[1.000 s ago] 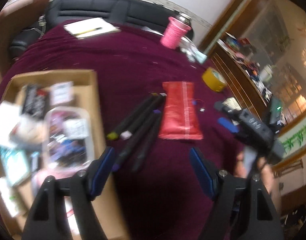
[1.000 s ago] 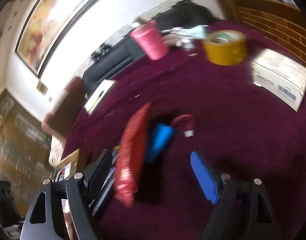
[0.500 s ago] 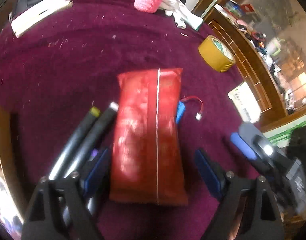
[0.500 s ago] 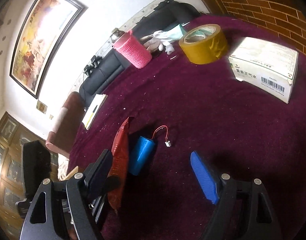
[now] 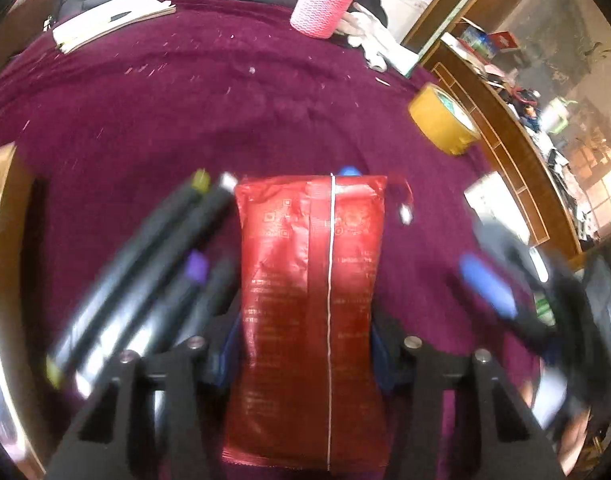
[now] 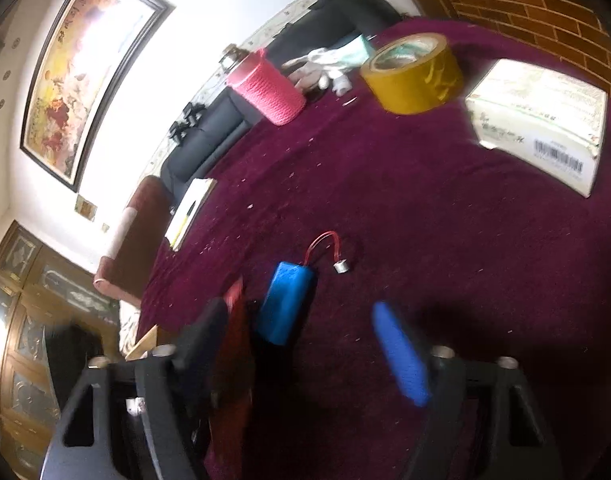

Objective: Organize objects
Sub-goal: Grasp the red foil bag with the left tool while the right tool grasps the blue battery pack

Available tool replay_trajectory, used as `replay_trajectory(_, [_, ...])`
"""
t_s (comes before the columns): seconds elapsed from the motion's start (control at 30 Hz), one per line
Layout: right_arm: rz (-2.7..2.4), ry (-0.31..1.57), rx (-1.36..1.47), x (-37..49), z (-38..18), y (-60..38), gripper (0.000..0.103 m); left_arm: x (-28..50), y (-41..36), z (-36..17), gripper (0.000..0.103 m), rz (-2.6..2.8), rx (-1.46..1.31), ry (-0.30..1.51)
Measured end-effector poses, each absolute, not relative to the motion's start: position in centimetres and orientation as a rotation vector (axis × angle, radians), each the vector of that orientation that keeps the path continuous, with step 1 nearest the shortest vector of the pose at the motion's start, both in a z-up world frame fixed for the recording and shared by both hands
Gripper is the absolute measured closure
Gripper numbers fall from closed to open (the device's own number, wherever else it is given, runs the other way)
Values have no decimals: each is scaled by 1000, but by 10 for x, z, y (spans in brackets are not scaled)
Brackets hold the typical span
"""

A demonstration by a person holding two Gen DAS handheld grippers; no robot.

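— So, what's the surface and room?

— I see a maroon cloth (image 6: 445, 240) covering the table, a black sofa (image 6: 209, 136) along its far edge and a framed painting (image 6: 81, 68) on the wall. A yellow tape roll (image 6: 415, 74) and a white box (image 6: 541, 120) sit toward the right edge, a pink cup (image 5: 325, 4) near the far edge.

— And the jaws?

— My left gripper (image 5: 305, 348) is clamped on the red packet (image 5: 313, 300), pinching its sides in. My right gripper (image 6: 305, 344) is spread wide, holding nothing, just above the blue battery (image 6: 285, 300).

— Anything unclear?

— The black markers (image 5: 153, 264) left of the packet are blurred, and the packet hides most of the battery in my left view.
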State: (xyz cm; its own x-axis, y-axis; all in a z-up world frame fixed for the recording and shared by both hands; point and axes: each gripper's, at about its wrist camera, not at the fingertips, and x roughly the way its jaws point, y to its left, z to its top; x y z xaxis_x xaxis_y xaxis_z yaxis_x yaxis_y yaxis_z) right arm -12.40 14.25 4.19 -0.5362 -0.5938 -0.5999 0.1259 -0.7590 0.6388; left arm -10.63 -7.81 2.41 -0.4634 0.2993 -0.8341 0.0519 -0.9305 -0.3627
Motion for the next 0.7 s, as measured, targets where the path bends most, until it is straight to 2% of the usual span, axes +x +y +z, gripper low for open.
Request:
replay_trajectory(0.03, [-2305,-735,1201,-124,42,140,43,-93,-78,24,52,2521,-1523,-507])
replay_trajectory(0.2, [-2262,-713,1238,-129,34,125,46,-31,-73,24,52,2635,-1433,-410])
replay_trajectory(0.3, [-2263,-719,1285,-134,32,111,46,-28,-69,22,52,2674,-1395,-349])
replay_trajectory(0.4, [-2309,-621,1342,-145,33,84,48,-27,-67,20,52,2701,-1342,-318])
replay_trajectory(0.5, [-2366,-504,1394,-156,35,59,48,-28,-72,20,54,2687,-1321,-348])
replay_trajectory(0.6, [-2420,-258,1481,-167,30,32,46,-32,-78,18,54,2667,-1308,-382])
replay_trajectory(0.67, [-2413,-155,1486,-170,28,26,48,-31,-76,18,54,2671,-1308,-349])
replay_trajectory(0.7, [-2417,-35,1486,-170,27,20,53,-31,-75,18,53,2670,-1308,-339])
